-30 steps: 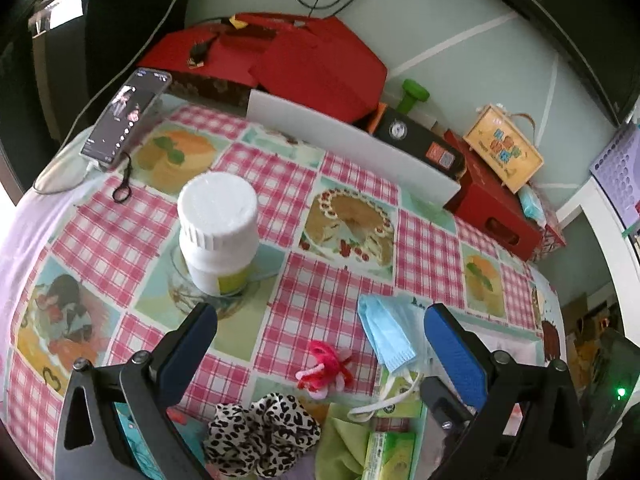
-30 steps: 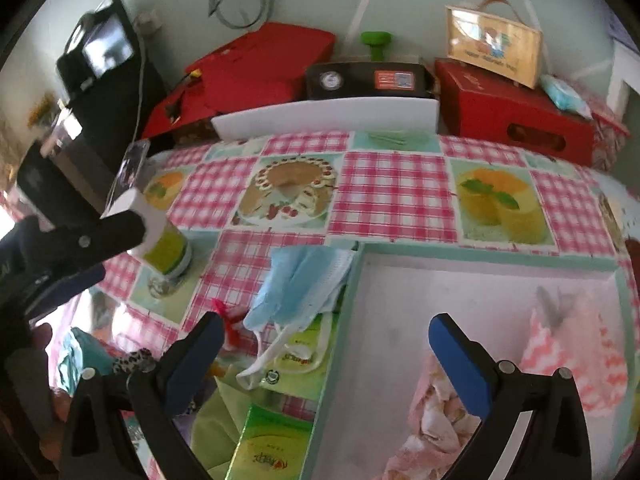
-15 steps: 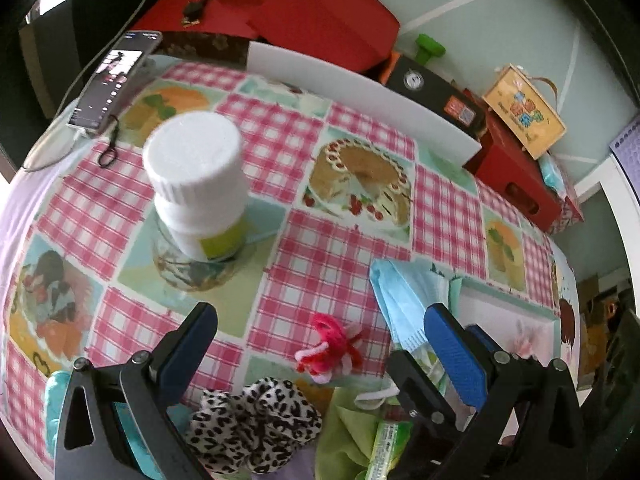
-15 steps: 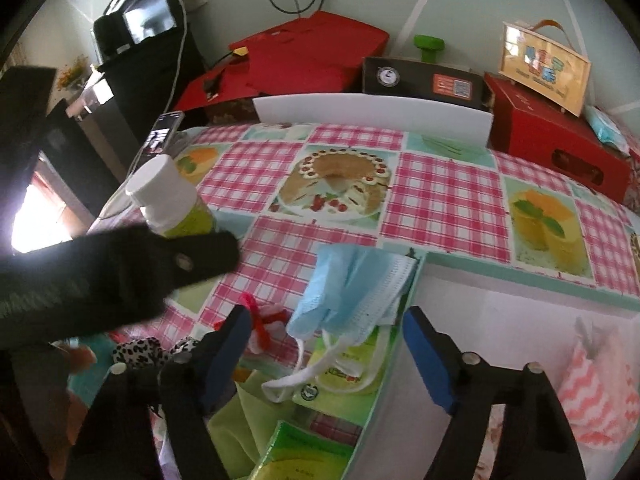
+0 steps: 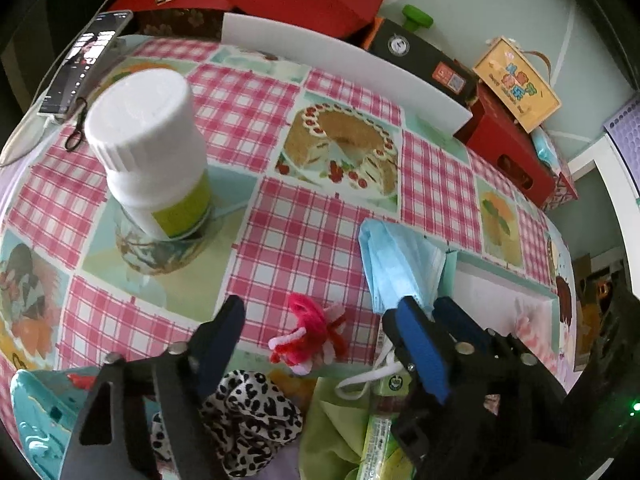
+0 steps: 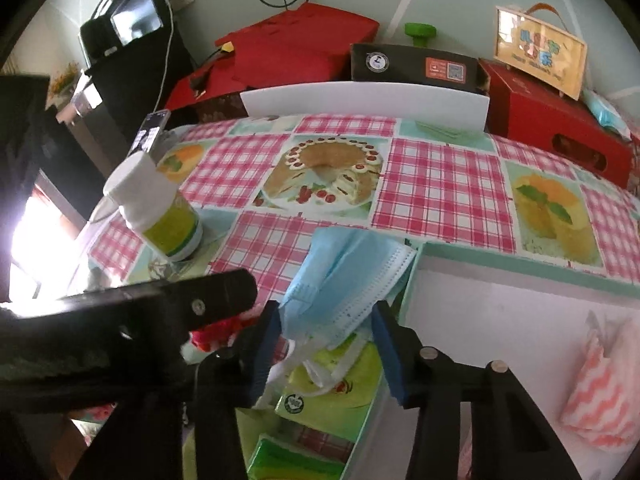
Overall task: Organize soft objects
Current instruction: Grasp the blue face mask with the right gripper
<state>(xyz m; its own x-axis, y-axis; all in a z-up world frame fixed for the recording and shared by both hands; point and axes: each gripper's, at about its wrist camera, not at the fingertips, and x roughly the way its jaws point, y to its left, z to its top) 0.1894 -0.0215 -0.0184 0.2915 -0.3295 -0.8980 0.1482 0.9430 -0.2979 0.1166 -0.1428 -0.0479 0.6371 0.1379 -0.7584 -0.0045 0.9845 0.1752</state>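
Now, the mask (image 6: 344,280) lies crumpled at the centre of the right wrist view, draped over the left wall of the tray (image 6: 416,280) and spilling onto the green packets (image 6: 332,392) below it. Your right gripper (image 6: 326,322) has it between the pads and the jaws are closing, though the pads do not seem to press on the folds yet. Bite the bunched pleats, not the white ear loop (image 6: 316,372) hanging lower down, or the mask will swing and snag on the tray wall as you lift.

In the left wrist view the pink pom-pom (image 5: 312,336) sits low in the centre on the checked cloth (image 5: 304,240), between the pads of your left gripper (image 5: 316,320), whose jaws are also closing without touching it. Sink a little so you catch the yarn body, clear of the leopard scrunchie (image 5: 248,408) just below.

Mind that the two grippers crowd each other here; lift one first. The bottle (image 5: 148,160) at upper left stands well apart.
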